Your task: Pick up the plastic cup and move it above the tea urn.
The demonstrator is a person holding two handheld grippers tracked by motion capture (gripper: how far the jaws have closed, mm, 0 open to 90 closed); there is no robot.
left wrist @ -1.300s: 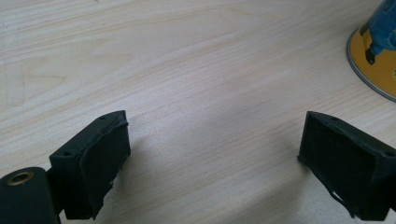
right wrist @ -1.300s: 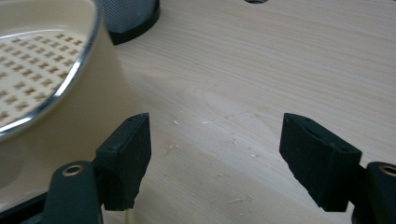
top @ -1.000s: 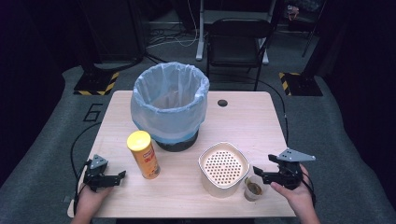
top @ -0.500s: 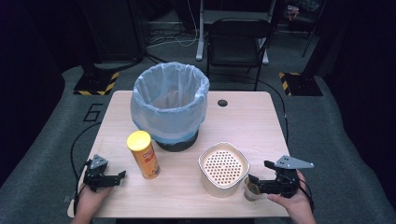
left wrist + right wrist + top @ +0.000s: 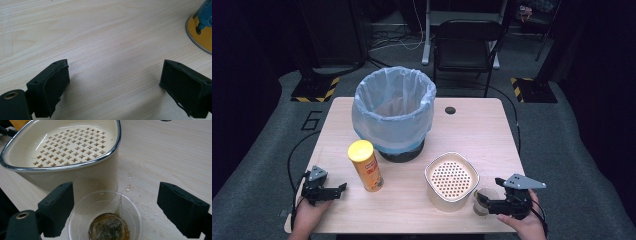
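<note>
Your right claw (image 5: 115, 212) has just been opening, and its jaws stand wide around a clear plastic cup (image 5: 105, 217) without squeezing it. The cup holds a wet tea bag (image 5: 108, 229) in brown tea, just beside the cream strainer bowl (image 5: 62, 145).

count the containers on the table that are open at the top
3: the lined bin at the back, the cream strainer pot front right, and the clear cup beside it.
</note>
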